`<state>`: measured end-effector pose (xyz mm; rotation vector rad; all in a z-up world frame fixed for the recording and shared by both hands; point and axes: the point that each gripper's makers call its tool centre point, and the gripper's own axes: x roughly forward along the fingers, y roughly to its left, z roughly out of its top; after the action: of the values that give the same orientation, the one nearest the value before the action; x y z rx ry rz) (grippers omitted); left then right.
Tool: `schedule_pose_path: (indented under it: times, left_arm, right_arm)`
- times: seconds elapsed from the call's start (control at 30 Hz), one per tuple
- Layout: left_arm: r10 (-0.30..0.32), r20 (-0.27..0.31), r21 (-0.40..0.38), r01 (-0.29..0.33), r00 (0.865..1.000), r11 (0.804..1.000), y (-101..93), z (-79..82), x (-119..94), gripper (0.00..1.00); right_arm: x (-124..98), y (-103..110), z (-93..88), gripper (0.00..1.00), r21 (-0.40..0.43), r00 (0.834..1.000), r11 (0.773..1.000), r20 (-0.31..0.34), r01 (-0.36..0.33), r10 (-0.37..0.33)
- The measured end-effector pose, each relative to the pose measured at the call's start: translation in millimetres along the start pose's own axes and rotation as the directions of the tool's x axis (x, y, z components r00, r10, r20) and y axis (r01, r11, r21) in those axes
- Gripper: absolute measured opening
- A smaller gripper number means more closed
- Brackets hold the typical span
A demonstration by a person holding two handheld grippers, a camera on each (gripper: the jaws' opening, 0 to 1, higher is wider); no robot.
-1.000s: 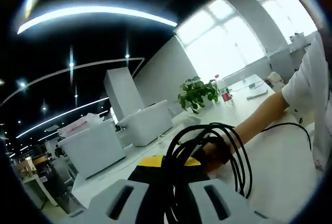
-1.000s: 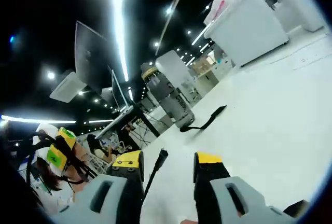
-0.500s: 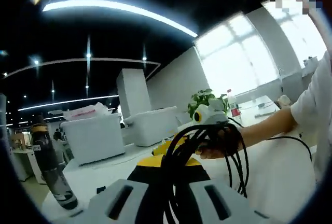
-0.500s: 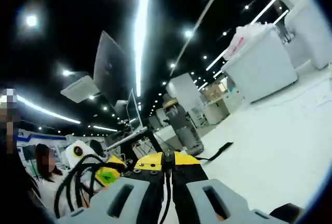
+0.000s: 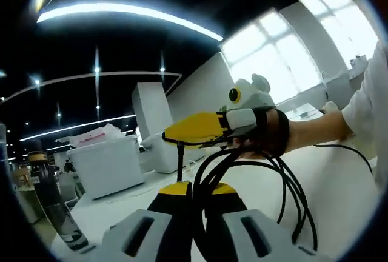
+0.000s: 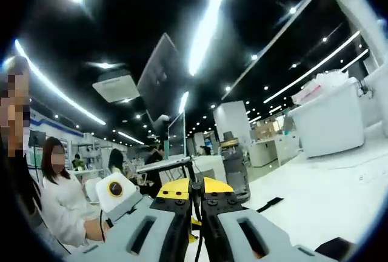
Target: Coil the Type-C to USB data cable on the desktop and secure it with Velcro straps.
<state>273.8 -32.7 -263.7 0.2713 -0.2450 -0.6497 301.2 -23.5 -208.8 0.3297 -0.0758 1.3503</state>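
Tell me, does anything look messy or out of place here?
Only the cable looks untidy: its black loops hang loose and uneven from the left tongs, not yet strapped. The right tongs pinch its free end. A black strap lies on the white desk, beside a dark bottle.

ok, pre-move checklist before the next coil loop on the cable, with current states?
1. Left gripper shut on the black data cable, loops bunched between its yellow-tipped fingers: ok.
2. Right gripper shut on the cable's end section, strand running between its fingers: ok.
3. Both grippers raised off the white desktop: ok.
4. Black Velcro strap lying flat on the desktop, free to pick up: ok.
5. Loops even and untangled: cannot tell; they fan out and overlap in the left gripper view.
6. Dark bottle at the desktop's edge stands apart from the hanging loops: ok.
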Motion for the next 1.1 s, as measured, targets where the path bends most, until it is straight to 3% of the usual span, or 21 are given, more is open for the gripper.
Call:
schedule_pose_path:
  times: [0.17, 0.27, 0.37, 0.43, 0.5, 0.57, 0.6, 0.67, 0.73, 0.8, 0.87, 0.93, 1.03, 1.1]
  left_arm:
    - [0.039, 0.024, -0.029, -0.038, 0.999, 0.999, 8.1, 0.8, -0.7, 0.10]
    - [0.056, 0.017, -0.020, -0.056, 0.998, 0.998, 10.3, 0.7, 0.0, 0.12]
    - [0.084, 0.019, -0.037, -0.083, 0.996, 0.996, 16.9, -1.3, -0.7, 0.16]
    - [0.067, 0.012, -0.084, -0.065, 0.998, 0.994, 14.8, -5.8, 2.8, 0.17]
    - [0.057, -0.003, -0.083, -0.057, 0.998, 0.995, 13.5, -9.3, 7.8, 0.17]
    - [0.042, -0.012, -0.067, -0.043, 0.999, 0.997, 11.1, -9.6, 8.2, 0.15]
    - [0.002, -0.013, -0.043, -0.003, 1.000, 0.999, 5.4, -8.1, 7.5, 0.09]
    - [0.005, -0.014, -0.045, -0.006, 1.000, 0.999, 6.3, -5.5, 4.1, 0.08]
    - [-0.007, -0.043, -0.027, 0.006, 0.999, 1.000, 7.2, -7.2, 1.9, 0.07]
    - [-0.004, -0.080, -0.008, 0.003, 0.997, 1.000, 12.1, -11.5, 0.5, 0.07]
    - [-0.020, -0.115, -0.043, 0.015, 0.993, 0.999, 13.9, -15.8, -1.2, 0.07]
    - [-0.048, -0.171, -0.068, 0.037, 0.984, 0.997, 11.1, -21.7, -2.4, 0.07]
    - [-0.047, -0.198, -0.047, 0.038, 0.979, 0.998, 11.9, -18.4, -0.5, 0.07]
    - [-0.056, -0.228, -0.034, 0.049, 0.972, 0.998, 11.7, -18.5, 0.0, 0.07]
  right_arm:
    - [-8.1, -6.4, 4.4, 0.04, 0.081, 0.999, 0.997, 0.035, 0.008, -0.011]
    - [-10.2, -7.9, 5.3, 0.04, 0.036, 0.999, 0.999, 0.023, 0.027, -0.028]
    - [-12.9, -3.2, 11.0, 0.04, 0.115, 0.998, 0.993, 0.055, -0.017, 0.011]
    - [-10.5, 4.8, 9.2, 0.04, 0.163, 0.997, 0.985, 0.065, -0.053, 0.043]
    - [-6.3, 17.3, 6.2, 0.04, 0.222, 0.993, 0.969, 0.075, -0.105, 0.091]
    - [-5.8, 22.2, 2.8, 0.04, 0.253, 0.992, 0.960, 0.072, -0.118, 0.103]
    - [-7.4, 23.3, 3.1, 0.04, 0.283, 0.991, 0.950, 0.080, -0.128, 0.110]
    - [-11.4, 20.7, 0.9, 0.04, 0.314, 0.991, 0.941, 0.077, -0.128, 0.109]
    - [-18.4, 16.8, -6.5, 0.05, 0.305, 0.994, 0.947, 0.049, -0.104, 0.093]
    - [-26.0, 10.6, -20.9, 0.06, 0.261, 0.997, 0.963, -0.024, -0.065, 0.074]
    - [-33.5, 2.3, -38.8, 0.09, 0.167, 0.991, 0.986, -0.133, -0.005, 0.027]
    - [-38.8, -6.7, -38.9, 0.14, -0.041, 0.984, 0.998, -0.175, 0.041, -0.048]
    - [-39.4, 1.8, -18.8, 0.26, -0.242, 0.987, 0.970, -0.154, 0.014, -0.053]
    - [-35.9, 13.3, -8.1, 0.27, -0.346, 0.987, 0.938, -0.155, -0.025, -0.031]
